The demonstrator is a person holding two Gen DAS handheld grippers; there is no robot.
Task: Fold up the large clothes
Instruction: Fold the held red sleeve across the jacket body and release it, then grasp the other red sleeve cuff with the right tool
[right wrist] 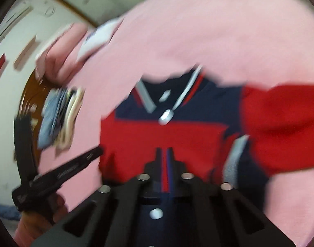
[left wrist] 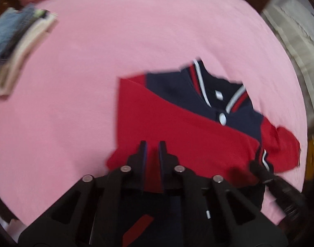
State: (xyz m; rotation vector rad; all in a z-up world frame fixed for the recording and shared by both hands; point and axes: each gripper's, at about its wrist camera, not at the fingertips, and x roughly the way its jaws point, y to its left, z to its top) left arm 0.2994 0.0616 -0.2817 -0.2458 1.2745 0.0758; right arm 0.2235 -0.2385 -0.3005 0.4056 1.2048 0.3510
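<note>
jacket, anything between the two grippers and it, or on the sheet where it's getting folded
Nothing visible is in the way. Both the left gripper and right gripper are already on the red and navy jacket. The folded clothes stack sits well off to the left on the pink sheet.

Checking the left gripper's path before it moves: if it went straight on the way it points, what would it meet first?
Probably the jacket: the left gripper already has red cloth between its fingers, and the jacket's red and navy front lies directly ahead. Beyond it is pink sheet. Blur leaves depth unclear.
</note>
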